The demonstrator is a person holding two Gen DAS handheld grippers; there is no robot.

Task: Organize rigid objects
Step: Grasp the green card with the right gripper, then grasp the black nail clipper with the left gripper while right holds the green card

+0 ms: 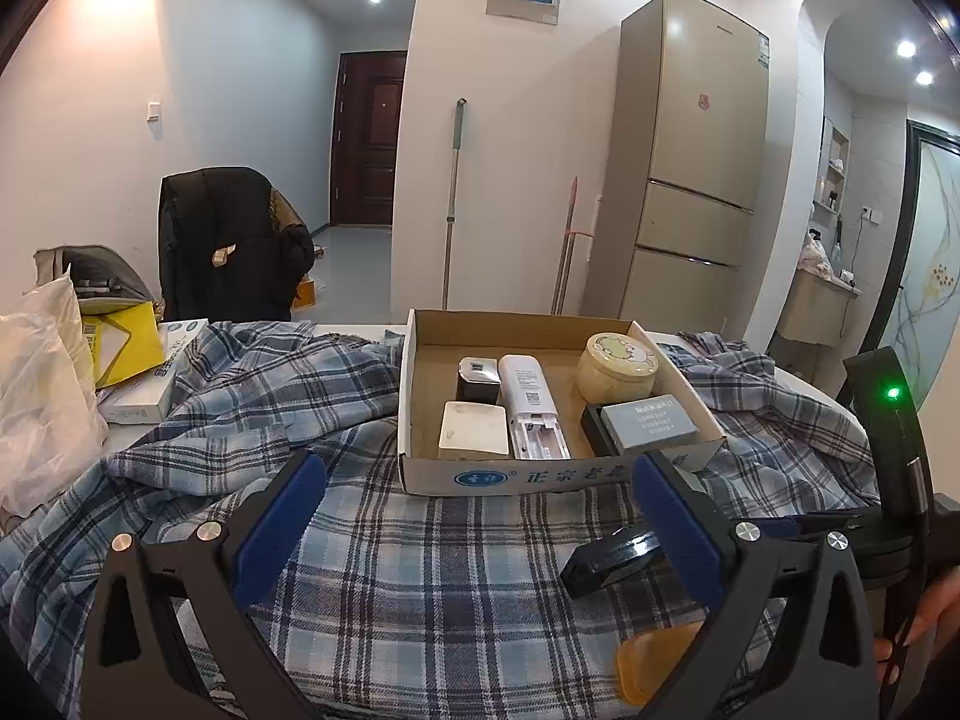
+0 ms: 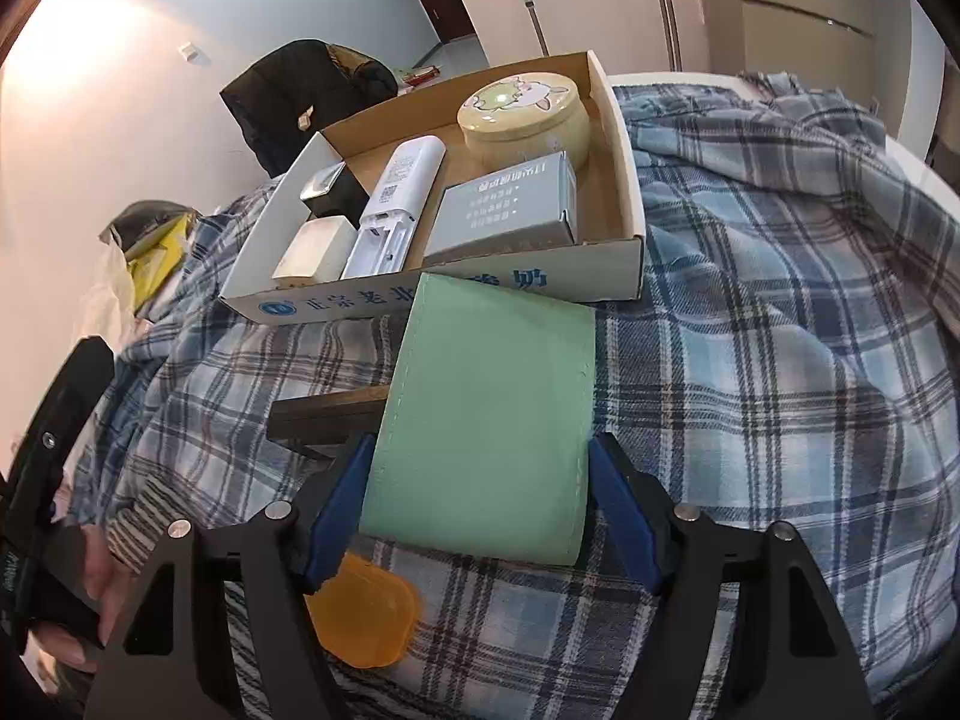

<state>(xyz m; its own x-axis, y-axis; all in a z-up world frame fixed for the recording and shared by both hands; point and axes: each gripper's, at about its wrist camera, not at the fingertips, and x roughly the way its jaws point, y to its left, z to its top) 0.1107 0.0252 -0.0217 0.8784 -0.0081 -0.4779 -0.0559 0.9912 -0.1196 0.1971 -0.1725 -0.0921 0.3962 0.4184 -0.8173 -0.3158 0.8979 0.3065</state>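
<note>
My right gripper (image 2: 480, 498) clamped a green wallet (image 2: 480, 420) above the plaid cloth (image 2: 750, 330), before the cardboard tray (image 2: 624, 276) printed "正宗老北". My left gripper (image 1: 474, 516) gaped, empty.

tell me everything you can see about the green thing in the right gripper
The flat pale green rectangular case looks like faux leather, with a line of stitching along its left edge and a matte, unmarked face. It sits between the blue-padded fingers of the right gripper, pads against its sides. Its far end overlaps the front wall of the shallow cardboard box.
</note>
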